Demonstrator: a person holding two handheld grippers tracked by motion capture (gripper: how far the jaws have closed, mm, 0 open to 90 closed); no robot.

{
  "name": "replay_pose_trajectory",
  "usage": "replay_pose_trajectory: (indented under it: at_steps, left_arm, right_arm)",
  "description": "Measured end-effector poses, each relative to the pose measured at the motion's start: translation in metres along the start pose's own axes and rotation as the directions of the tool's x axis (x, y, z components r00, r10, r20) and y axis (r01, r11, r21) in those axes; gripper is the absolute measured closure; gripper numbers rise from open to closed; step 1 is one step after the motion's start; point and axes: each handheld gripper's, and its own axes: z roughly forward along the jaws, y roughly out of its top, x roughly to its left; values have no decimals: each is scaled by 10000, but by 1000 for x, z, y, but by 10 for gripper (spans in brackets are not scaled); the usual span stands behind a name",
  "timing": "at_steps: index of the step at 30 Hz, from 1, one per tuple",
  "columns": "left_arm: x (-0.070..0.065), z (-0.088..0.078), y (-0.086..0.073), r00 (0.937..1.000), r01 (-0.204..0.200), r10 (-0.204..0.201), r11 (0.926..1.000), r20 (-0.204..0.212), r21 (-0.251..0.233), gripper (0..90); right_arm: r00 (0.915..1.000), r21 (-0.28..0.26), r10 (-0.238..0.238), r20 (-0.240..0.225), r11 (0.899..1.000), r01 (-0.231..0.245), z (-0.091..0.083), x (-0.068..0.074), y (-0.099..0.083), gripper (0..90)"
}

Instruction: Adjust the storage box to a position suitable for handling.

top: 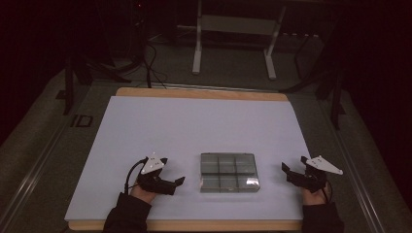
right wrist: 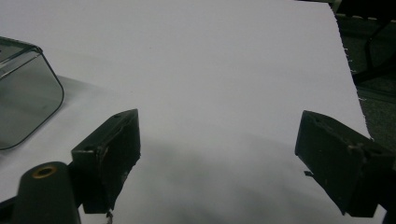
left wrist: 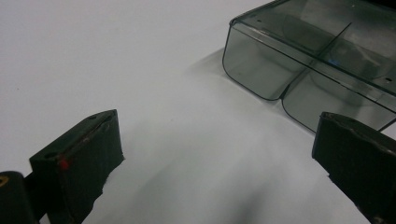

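At the near edge of the table (top: 184, 225), a strip of bare wood shows below the white sheet (top: 194, 126) that covers most of the top. Two dark sleeves come in from the bottom of the high view, cut off at the frame.

The left gripper (top: 171, 183) rests low over the sheet, just left of the box, with its jaws spread wide and nothing between them. In the left gripper view the two black jaws stand far apart over bare white; the right one is cut off by the frame edge and partly covers a corner of the box (left wrist: 308, 60).

The right gripper (top: 290, 173) sits on the other side of the box, near it but apart, its jaws also wide and empty. In the right gripper view one rounded corner of the box (right wrist: 25, 93) shows at the left edge, the rest cut off.

The box (top: 229, 173) lies flat on the sheet between the two grippers, toward the near side of the table. It is clear grey plastic, split into six compartments in two rows of three. A bright glare sits on its near right cell. Whether anything lies in the compartments is hard to tell in this dim light.

Beyond the table the room is dark; a white metal frame (top: 233, 34) stands on the floor, with black cables (top: 150, 63) and dark stands barely visible at the sides.
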Motion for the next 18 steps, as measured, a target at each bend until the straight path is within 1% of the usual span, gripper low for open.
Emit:
replay_pose_trajectory:
  at_steps: [4, 9, 11, 12, 14, 16, 17, 18]
  left_arm:
    - [1, 1, 1, 10000, 39, -39, 9999, 41, 109, 28]
    - [3, 1, 1, 9993, 232, -236, 9996, 274, 138, 28]
    - [3, 1, 1, 9991, 206, -212, 9997, 374, 158, 28]
    - [2, 2, 1, 9992, 132, -139, 9997, 376, 189, 28]
    - [1, 4, 2, 9985, -126, 101, 9989, 544, 453, 28]
    - [-1, 6, 3, 9978, -280, 234, 9968, 617, 754, 28]
    - [-1, 7, 4, 9971, -379, 313, 9945, 687, 978, 29]
    - [-2, 9, 5, 9967, -604, 523, 9885, 614, 1387, 38]
  right_arm:
    - [10000, 5, -72, -13, 10000, 72, 0, 1, 0, 141]
    - [10000, 120, -73, 12, 9999, 73, -1, 1, 0, 140]
    - [9999, 154, -138, 49, 9998, 137, -2, 1, 0, 140]
    - [9999, 300, -160, 45, 9994, 158, -2, 1, 0, 137]
    - [9996, 428, -254, 104, 9988, 250, -4, 1, 0, 133]
    - [9998, 569, -189, -40, 9982, 191, -4, 0, -1, 133]
    - [9997, 696, -128, -217, 9975, 143, -5, -1, -1, 133]
    - [9990, 866, -78, -450, 9962, 117, -4, -2, 0, 133]
